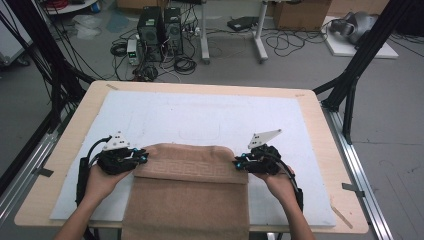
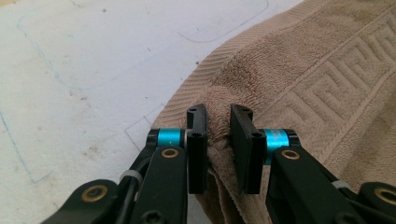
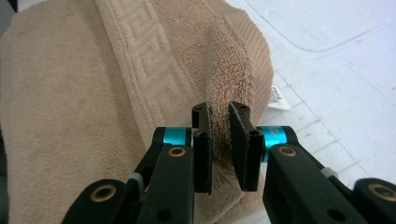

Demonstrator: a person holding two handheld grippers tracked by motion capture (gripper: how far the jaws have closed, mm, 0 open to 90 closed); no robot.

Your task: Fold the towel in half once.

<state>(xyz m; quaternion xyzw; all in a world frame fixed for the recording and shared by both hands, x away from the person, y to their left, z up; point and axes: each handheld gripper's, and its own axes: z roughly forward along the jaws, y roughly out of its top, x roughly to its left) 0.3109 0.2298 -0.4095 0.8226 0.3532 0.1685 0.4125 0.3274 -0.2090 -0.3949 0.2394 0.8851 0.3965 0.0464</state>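
A tan towel (image 1: 187, 192) is seen from the high view spread on the white mat (image 1: 210, 117) of the counter (image 1: 320, 115), its near end hanging over the front edge. The left gripper (image 1: 141, 158) and right gripper (image 1: 236, 163) are pinched on opposite corners of its folded far edge. Bunched terry between narrowed jaws is shown by the gripper views; a white label (image 3: 277, 95) is seen in the right gripper view.

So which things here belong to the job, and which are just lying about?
In the job:
- tan towel
- left tongs, clamped on its left corner
- right tongs, clamped on its right corner
- white mat beneath

Lying about:
- computer towers on the floor
- cardboard box
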